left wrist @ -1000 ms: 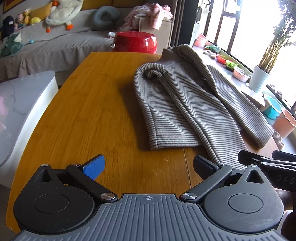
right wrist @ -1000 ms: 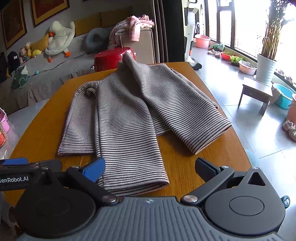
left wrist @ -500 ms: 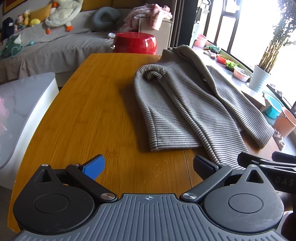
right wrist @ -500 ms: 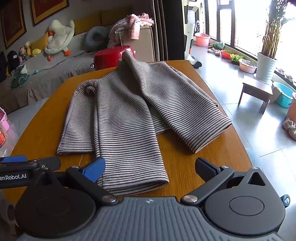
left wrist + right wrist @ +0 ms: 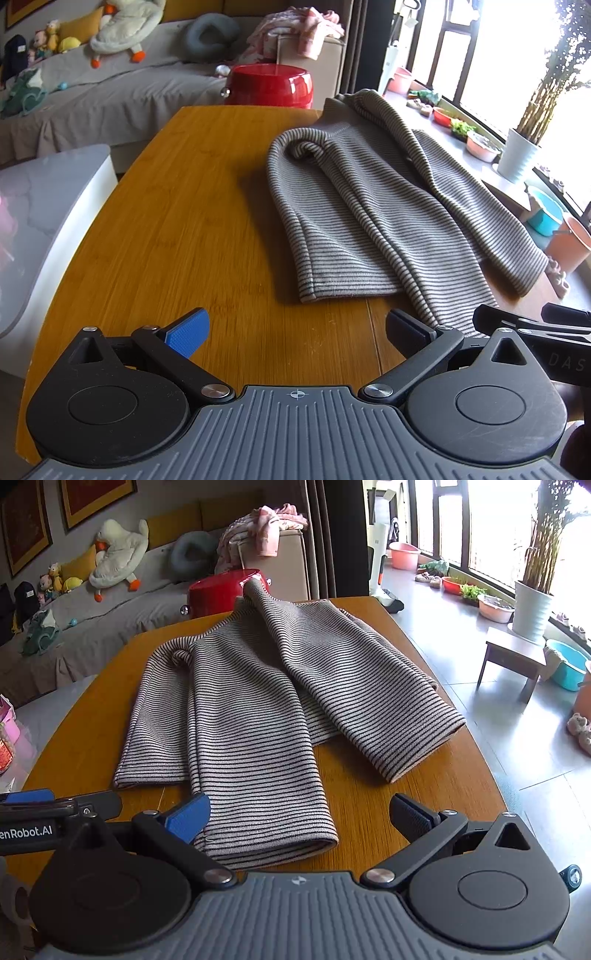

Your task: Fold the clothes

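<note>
striped garment's far collar perhaps overhanging, unclear

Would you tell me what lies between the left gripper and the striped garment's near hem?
Only bare wooden table: in the left wrist view, the open left gripper faces the garment with nothing between.

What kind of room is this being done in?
Most likely a home living room: a grey sofa with a plush duck on it, a potted plant by the big window, and a striped garment spread on a wooden table.
</note>
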A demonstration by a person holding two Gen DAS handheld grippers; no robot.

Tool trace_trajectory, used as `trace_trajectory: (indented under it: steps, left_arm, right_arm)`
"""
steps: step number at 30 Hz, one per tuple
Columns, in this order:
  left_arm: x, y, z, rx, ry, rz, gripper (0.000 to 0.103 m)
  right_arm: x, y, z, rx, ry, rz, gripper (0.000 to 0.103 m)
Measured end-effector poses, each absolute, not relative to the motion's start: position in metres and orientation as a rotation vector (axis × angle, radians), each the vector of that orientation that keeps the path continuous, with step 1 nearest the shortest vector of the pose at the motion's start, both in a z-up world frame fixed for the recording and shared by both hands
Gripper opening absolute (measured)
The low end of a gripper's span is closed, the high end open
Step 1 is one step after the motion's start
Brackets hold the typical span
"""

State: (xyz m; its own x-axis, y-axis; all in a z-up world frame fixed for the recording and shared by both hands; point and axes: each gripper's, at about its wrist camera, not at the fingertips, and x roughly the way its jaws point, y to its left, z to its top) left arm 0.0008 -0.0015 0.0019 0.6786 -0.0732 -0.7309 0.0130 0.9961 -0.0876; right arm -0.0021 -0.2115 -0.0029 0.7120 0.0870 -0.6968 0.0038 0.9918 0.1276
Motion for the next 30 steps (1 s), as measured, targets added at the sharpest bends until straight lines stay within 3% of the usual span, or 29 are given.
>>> trace_trajectory:
  steps: [30]
  left_arm:
    - [0.0074, -0.002, 0.0002, -0.074, 0.825, -0.053, 0.103]
  right_arm:
    - [0.0059, -0.2156, -0.0048, 0.134, 0.794, 0.034, 0.103]
